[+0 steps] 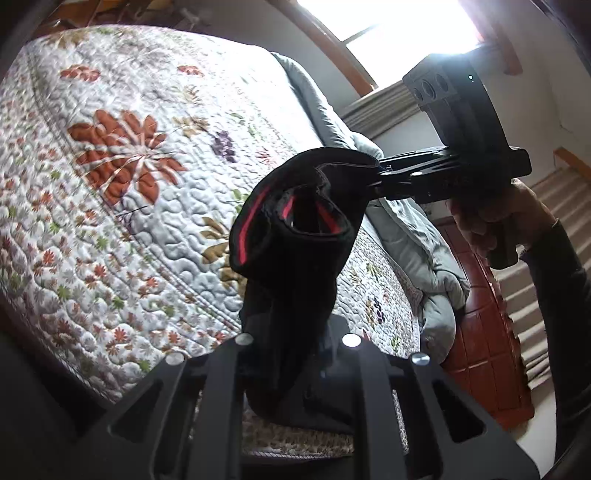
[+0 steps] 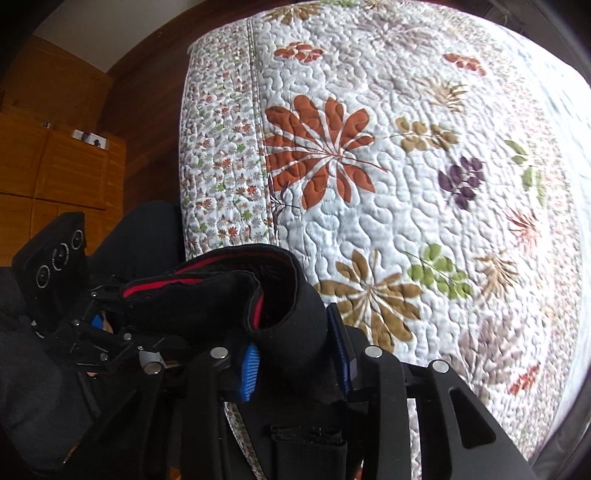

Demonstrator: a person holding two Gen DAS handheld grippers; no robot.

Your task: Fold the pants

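Observation:
Black pants (image 1: 295, 251) with red stripes hang bunched in the air above the quilted bed (image 1: 110, 147). My left gripper (image 1: 295, 347) is shut on the lower part of the fabric. My right gripper (image 1: 376, 177) comes in from the right and is shut on the upper edge. In the right wrist view the pants (image 2: 236, 302) fill the space between my right gripper's (image 2: 295, 362) blue pads (image 2: 249, 373), and the left gripper (image 2: 140, 332) clamps the fabric at the left.
A floral quilt (image 2: 406, 166) covers the bed. A grey duvet (image 1: 417, 251) lies along the far side. Red floor tiles (image 1: 487, 350) and a bright window (image 1: 399, 26) are at right. Wooden cabinets (image 2: 55, 166) stand beyond the bed's edge.

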